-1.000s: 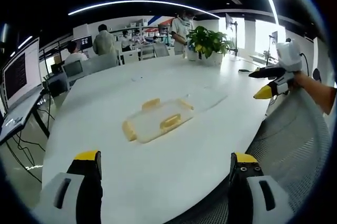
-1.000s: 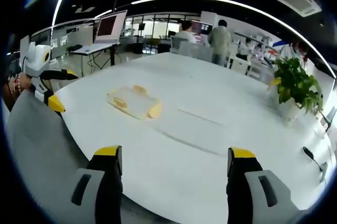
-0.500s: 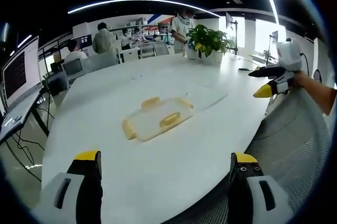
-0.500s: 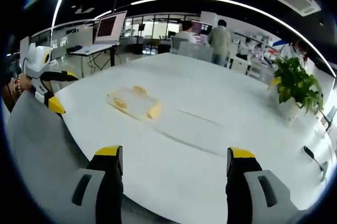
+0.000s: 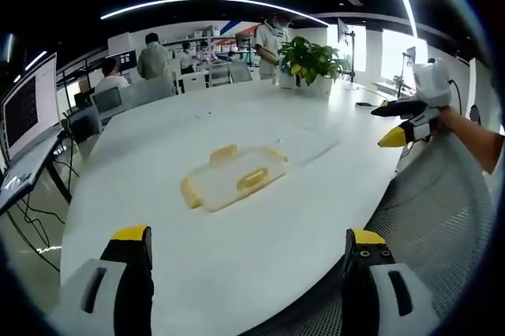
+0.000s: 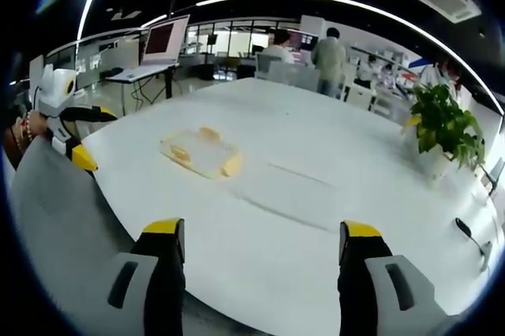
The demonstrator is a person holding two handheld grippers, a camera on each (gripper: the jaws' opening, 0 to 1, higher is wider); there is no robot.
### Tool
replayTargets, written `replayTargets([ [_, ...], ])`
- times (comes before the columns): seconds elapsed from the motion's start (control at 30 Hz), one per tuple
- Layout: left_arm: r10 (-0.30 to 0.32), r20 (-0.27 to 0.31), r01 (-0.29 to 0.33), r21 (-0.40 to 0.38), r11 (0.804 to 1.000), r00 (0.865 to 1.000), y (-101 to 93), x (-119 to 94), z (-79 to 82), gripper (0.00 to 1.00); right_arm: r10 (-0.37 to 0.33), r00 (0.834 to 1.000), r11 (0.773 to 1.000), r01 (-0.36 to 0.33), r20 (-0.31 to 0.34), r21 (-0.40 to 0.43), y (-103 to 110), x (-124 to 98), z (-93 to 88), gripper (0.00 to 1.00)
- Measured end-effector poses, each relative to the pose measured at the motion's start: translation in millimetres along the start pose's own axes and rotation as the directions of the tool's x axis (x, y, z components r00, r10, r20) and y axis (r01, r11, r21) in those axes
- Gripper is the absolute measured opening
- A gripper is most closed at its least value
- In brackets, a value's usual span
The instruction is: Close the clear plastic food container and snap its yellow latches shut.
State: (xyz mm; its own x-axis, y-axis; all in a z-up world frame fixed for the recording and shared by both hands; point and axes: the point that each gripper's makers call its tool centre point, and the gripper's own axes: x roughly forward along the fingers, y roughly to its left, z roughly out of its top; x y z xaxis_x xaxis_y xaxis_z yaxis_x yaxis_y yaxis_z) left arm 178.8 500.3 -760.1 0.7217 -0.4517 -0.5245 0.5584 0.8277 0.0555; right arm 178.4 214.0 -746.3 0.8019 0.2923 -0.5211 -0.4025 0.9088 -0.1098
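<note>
The left gripper (image 5: 246, 253) is held above the near edge of a large white oval table (image 5: 197, 257), its 2 yellow-tipped black jaws spread wide apart with nothing between them and touching nothing. The right gripper (image 6: 263, 245) is held the same way at another part of the table's edge: 2 jaws wide apart, empty, clear of the surface.

Each tool also appears in the other's camera. In the left gripper view, the right gripper (image 5: 394, 121) sits at the far right, held by a person's hand (image 5: 450, 119) above a grey mesh chair back (image 5: 442, 210); its jaws look parted there too. In the right gripper view, the left gripper (image 6: 75, 137) is at the far left, also in a hand.

The clear plastic food container (image 5: 229, 178) lies flat on the table, well beyond both grippers, with yellow latches (image 5: 252, 180) on its sides. A clear flat lid (image 5: 312, 144) lies on the table just beside it.

Further off, a potted green plant (image 5: 312, 60) stands on the table's far end, and a laptop (image 6: 162, 44) sits on a separate desk. Several people are seated or standing in the office behind.
</note>
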Motion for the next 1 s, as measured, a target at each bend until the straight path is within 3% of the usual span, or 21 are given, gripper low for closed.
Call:
replayTargets([
  [0.53, -0.025, -0.020, 0.026, 0.006, 1.000, 0.999, -4.4, 1, -1.7, 0.97, 0.004, 1.000, 1.000, -0.003, -0.023, 0.029, -2, 1, -4.2, 0.77],
  [0.67, 0.000, 0.010, 0.000, 0.067, 0.998, 1.000, -1.1, -1, 6.1, 0.95, 0.023, 1.000, 1.000, -0.023, -0.005, 0.021, -1, 2, -0.9, 0.92],
  [0.77, -0.032, -0.003, 0.032, 0.080, 0.996, 0.999, -2.9, 1, 6.3, 0.98, 0.065, 0.998, 0.998, -0.065, 0.006, 0.008, 3, 4, 4.0, 0.88],
  [0.9, -0.094, -0.112, 0.107, 0.115, 0.988, 0.989, 2.5, 13, -7.0, 0.99, 0.133, 0.991, 0.989, -0.133, -0.001, -0.072, 5, 14, 12.9, 0.86],
  [1.0, -0.104, -0.103, 0.122, 0.185, 0.975, 0.989, 13.0, 23, -0.2, 0.99, 0.218, 0.976, 0.963, -0.218, -0.020, -0.157, 12, 29, 27.6, 0.81],
])
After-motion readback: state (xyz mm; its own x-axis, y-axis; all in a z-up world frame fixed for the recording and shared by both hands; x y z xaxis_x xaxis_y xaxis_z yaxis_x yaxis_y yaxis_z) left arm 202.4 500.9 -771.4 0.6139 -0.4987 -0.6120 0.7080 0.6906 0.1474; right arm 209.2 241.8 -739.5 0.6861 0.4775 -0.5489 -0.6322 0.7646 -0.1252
